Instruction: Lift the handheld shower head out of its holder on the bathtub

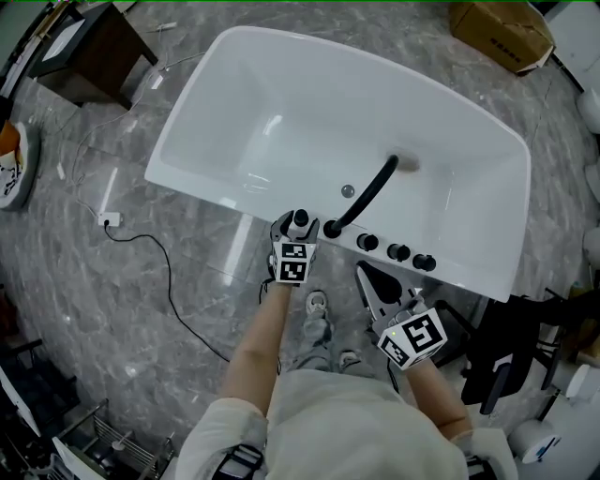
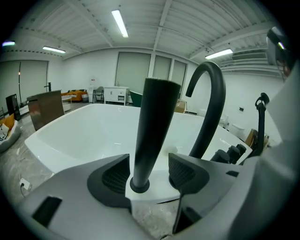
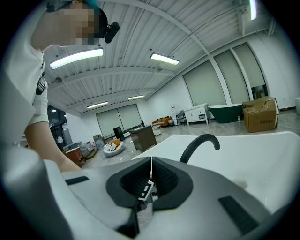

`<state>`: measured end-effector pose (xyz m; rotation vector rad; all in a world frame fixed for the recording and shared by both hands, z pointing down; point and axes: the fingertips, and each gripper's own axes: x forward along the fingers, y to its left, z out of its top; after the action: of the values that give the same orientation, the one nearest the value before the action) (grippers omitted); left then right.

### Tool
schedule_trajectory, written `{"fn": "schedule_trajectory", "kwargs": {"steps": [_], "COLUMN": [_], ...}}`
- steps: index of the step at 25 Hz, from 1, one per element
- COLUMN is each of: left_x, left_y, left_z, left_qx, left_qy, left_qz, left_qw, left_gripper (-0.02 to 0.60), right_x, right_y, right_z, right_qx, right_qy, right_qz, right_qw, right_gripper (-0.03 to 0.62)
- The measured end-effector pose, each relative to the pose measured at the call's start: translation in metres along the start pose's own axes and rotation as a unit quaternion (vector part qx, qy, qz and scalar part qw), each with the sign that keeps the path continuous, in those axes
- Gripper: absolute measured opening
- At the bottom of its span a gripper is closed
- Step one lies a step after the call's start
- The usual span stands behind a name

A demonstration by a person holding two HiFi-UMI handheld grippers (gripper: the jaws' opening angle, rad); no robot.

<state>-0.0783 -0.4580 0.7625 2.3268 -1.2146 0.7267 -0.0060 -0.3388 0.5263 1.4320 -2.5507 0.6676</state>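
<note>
The black handheld shower head (image 2: 154, 126) stands upright in its round holder (image 2: 139, 185) on the near rim of the white bathtub (image 1: 216, 187). My left gripper (image 2: 149, 171) is open around its lower stem, with one pad (image 2: 115, 177) on each side and a gap to both. In the head view that gripper (image 1: 296, 225) sits at the tub's edge by the shower head (image 1: 300, 221). The right gripper (image 1: 375, 286) hovers short of the rim with its jaws shut and empty; in its own view (image 3: 151, 180) the pads meet.
A black arched faucet (image 1: 367, 192) rises just right of the shower head, with three black knobs (image 1: 398, 251) beyond it along the rim. A cable (image 1: 169, 281) lies on the marble floor at left. A cardboard box (image 1: 502, 28) and a dark table (image 1: 89, 47) stand behind the tub.
</note>
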Motion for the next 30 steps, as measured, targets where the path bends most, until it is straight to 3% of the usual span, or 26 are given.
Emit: {"fn": "schedule_trajectory", "kwargs": {"steps": [4,15,30], "left_x": [0.006,-0.006,-0.060], "left_y": [0.007,0.002,-0.018], "left_z": [0.003,0.003,0.026], "left_qx": [0.016,0.029,0.018], "left_qy": [0.001,0.009,-0.034], "left_qz": [0.020,0.032,0.072], "left_qw": [0.9997,0.9990,0.9966], "left_gripper": [0.150,0.143,0.143], "right_x": [0.000,-0.008,-0.057], "right_y": [-0.006,0.005,0.018], "right_z": [-0.003,0.002,0.015], "right_qx": [0.005,0.000,-0.017], "right_qy": [0.003,-0.004,-0.033], "right_qz": [-0.007,0.001,0.009], "right_qw": [1.000,1.000,0.999], "right_gripper": [0.020,0.021,0.020]}}
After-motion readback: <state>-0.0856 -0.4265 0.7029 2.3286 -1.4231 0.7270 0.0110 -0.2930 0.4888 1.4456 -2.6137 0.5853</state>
